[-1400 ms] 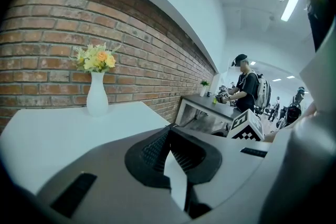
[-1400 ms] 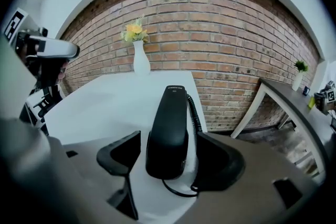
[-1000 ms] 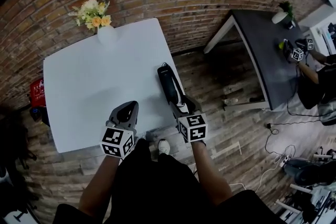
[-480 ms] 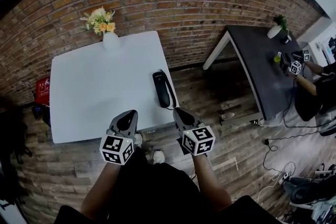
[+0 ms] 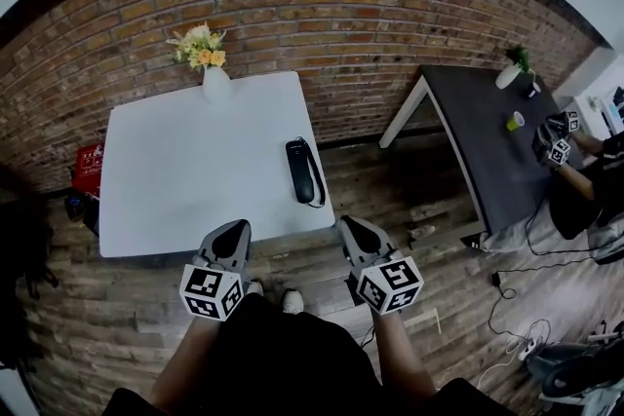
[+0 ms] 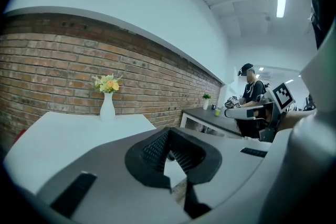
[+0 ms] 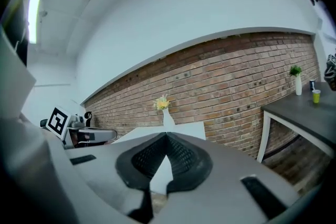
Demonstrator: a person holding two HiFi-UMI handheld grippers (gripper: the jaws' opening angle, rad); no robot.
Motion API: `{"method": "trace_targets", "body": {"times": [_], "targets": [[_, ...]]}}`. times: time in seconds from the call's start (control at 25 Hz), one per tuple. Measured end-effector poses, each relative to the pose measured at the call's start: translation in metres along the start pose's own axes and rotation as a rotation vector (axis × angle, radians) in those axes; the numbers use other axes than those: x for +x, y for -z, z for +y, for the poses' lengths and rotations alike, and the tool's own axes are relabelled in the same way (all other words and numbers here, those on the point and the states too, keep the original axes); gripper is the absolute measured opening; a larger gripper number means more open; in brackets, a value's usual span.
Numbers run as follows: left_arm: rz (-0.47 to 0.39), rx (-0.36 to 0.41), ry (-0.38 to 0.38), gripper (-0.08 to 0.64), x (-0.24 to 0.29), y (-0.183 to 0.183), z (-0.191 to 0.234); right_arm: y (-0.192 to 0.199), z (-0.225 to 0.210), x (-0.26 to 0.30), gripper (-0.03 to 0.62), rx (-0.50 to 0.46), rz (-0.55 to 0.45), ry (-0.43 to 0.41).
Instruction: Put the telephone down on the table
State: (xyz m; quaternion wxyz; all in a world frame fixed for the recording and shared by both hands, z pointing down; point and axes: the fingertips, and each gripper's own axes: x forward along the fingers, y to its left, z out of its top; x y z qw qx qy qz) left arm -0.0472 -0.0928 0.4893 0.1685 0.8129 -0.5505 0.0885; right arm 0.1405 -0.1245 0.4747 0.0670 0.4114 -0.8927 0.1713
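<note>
The black telephone (image 5: 301, 170) lies flat on the white table (image 5: 185, 170), near its right edge, with its cord looped along its right side. My right gripper (image 5: 352, 231) hangs below the table's front edge, off the phone, jaws shut with nothing between them. My left gripper (image 5: 230, 239) is level with it at the table's front edge, jaws shut and empty too. In the left gripper view the gripper's tips (image 6: 169, 134) meet over the table top (image 6: 63, 131). The right gripper (image 7: 167, 136) points along the table (image 7: 157, 136) toward the wall.
A white vase of yellow flowers (image 5: 214, 68) stands at the table's far edge against the brick wall. A dark table (image 5: 487, 141) with a cup and a plant stands to the right, where another person works with grippers. Cables lie on the wood floor.
My right gripper let go of the telephone, shut and drew back below the table's edge. The phone stays on the table. My view has backed away from the table.
</note>
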Motion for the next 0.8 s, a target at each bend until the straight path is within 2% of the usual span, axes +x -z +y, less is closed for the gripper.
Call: {"method": "trace_targets", "body": {"times": [0.48,0.8], "targets": [[0.019,0.022,0.087,0.014,-0.004,-0.011,0.0,-0.003,0.013,-0.008,0.021,-0.016,-0.002,0.06],[0.018,0.038,0.092,0.014,-0.001,-0.018,0.013,-0.005,0.014,-0.006,0.021,-0.019,-0.006,0.091]]}}
